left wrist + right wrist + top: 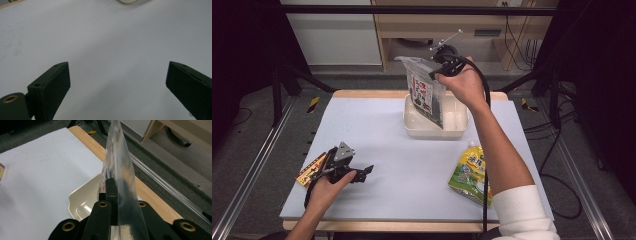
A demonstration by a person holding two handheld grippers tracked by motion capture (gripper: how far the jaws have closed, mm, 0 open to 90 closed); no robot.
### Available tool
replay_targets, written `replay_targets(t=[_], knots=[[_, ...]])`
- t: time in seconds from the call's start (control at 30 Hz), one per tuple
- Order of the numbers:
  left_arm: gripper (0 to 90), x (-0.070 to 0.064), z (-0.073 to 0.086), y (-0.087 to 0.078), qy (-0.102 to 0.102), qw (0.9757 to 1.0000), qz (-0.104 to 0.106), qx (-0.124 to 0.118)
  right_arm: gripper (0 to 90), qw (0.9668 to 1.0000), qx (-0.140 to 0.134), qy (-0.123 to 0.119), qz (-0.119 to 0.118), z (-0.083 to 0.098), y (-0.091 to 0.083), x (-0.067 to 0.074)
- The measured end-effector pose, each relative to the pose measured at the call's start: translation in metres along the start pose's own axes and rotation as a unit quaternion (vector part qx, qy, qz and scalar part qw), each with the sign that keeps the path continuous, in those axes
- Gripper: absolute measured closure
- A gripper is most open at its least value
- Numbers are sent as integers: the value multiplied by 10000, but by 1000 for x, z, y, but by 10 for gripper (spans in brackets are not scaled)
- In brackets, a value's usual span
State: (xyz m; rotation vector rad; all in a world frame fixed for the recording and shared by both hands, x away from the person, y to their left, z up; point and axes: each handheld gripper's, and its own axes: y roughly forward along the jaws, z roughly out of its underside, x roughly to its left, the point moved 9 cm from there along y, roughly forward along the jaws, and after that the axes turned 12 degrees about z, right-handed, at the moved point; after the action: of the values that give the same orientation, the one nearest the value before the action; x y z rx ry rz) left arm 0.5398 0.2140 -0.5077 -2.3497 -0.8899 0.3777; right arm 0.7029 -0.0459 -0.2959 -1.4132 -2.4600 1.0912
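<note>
High view puts the right gripper point(443, 65) at about twelve o'clock on the counter point(387, 150), its jaws clamped shut on the top edge of a clear packet point(424, 92) that hangs over the cream tray point(432, 131), lower end dipping into it. Right gripper view shows the film pinched flat between the jaws, edge-on and glossy. I judge the packet point(120, 170) light, limp and slippery; it will swing and sag, so the sealed top strip, where the film is doubled and stiffest, looks the soundest place to hold. Its label carries red and black print, too small to read.

At about seven o'clock the left gripper point(349, 167) rests on the counter, jaws wide apart with nothing between them, beside a yellow-red flat pack point(309, 170). At about four o'clock lies a green-yellow pouch point(469, 172) with a spout; its lettering cannot be made out.
</note>
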Motion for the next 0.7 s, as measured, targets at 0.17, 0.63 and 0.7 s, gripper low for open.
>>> replay_targets(t=[0.17,0.63,0.7], knots=[[55,0,0,0,7,10000,12,18,889,10000,10,54,-2,4,1,-3],[55,-1,0,1,9,10000,22,31,890,9994,80,336,-77,24,5,-11],[55,-1,1,1,8,10000,22,32,889,9993,72,366,-89,26,5,-12]])
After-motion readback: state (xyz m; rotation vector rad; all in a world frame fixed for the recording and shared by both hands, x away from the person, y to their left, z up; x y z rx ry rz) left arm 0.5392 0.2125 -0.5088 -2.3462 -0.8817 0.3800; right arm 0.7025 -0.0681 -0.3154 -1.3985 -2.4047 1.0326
